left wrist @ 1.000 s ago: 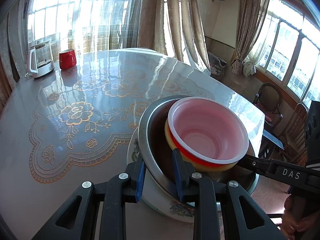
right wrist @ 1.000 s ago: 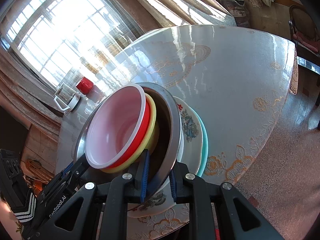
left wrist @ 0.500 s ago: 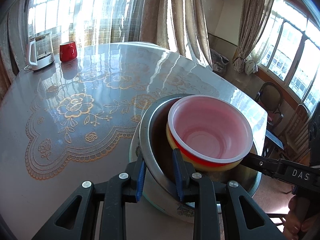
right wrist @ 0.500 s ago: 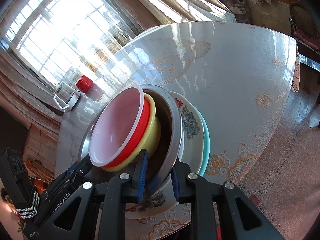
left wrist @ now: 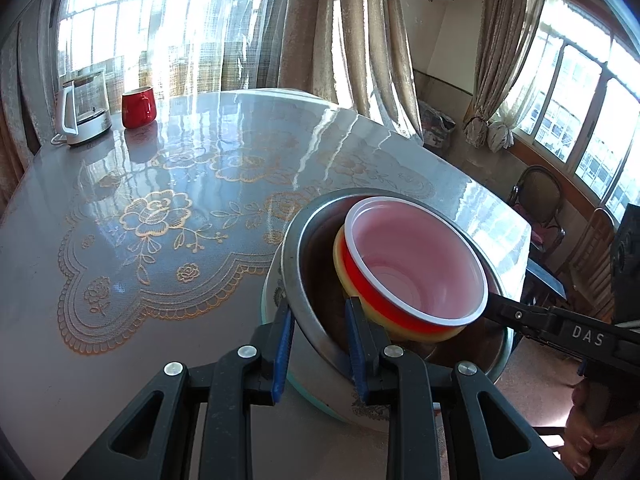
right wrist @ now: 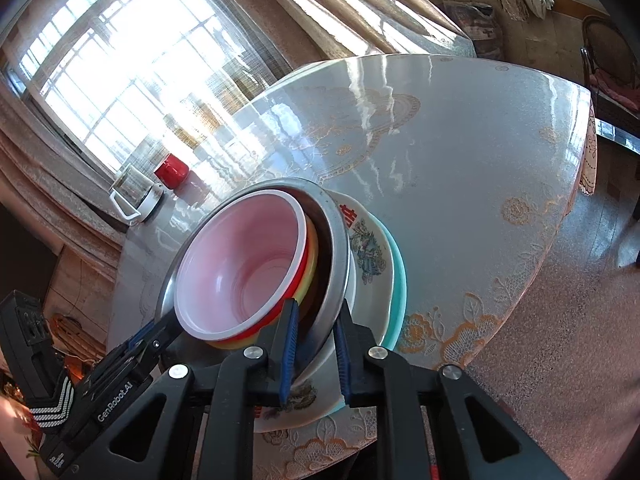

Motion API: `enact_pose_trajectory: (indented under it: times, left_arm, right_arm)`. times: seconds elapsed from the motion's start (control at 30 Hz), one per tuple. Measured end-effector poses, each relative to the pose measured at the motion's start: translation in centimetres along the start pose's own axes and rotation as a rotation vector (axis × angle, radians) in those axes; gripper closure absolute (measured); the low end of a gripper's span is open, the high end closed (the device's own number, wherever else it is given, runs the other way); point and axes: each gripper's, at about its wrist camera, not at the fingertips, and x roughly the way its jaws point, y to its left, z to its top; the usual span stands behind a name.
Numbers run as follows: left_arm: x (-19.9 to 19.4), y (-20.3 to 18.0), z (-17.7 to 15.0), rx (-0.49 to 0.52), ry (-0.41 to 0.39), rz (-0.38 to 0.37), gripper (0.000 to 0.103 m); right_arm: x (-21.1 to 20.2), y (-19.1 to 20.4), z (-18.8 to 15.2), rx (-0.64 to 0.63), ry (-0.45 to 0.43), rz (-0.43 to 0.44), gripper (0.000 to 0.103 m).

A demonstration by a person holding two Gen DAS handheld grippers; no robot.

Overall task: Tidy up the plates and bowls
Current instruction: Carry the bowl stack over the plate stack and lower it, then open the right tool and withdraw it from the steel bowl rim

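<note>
A stack of dishes is held above the table: a red bowl with a pink inside nested in a yellow bowl, inside a steel bowl, on a floral white plate and a teal plate. My left gripper is shut on the stack's near rim. My right gripper is shut on the opposite rim. The stack tilts in the right wrist view.
The round table has a glossy lace-patterned cover. A glass kettle and a red mug stand at its far left edge by the curtained windows. Chairs stand to the right of the table.
Both grippers have lifted the whole stack off the table and raised it; the plates' underside now shows, and the table looks farther below.
</note>
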Motion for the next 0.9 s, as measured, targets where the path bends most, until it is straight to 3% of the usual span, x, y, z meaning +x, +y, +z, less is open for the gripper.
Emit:
enact_pose_trajectory:
  times: [0.23, 0.33, 0.47, 0.8, 0.9]
  left_arm:
    - [-0.3, -0.4, -0.1, 0.005, -0.003, 0.015, 0.074]
    - [-0.8, -0.7, -0.5, 0.027, -0.018, 0.029, 0.071]
    - [-1.9, -0.7, -1.0, 0.045, -0.053, 0.054, 0.05]
    - [-3.7, 0.9, -2.5, -0.006, -0.07, 0.075, 0.025]
    - [-4.2, 1.2, -3.0, -0.024, -0.064, 0.072, 0.01]
  right_arm:
    - [-0.1, 0.0, -0.2, 0.0, -0.013, -0.006, 0.084]
    - [-0.3, -0.2, -0.5, 0.021, -0.017, 0.005, 0.075]
    - [-0.9, 0.6, -1.0, -0.025, -0.051, 0.001, 0.071]
    - [-1.3, 1.3, -1.9, -0.048, -0.076, -0.013, 0.067]
    - [-1.9, 1.8, -2.5, -0.073, -0.102, -0.024, 0.066]
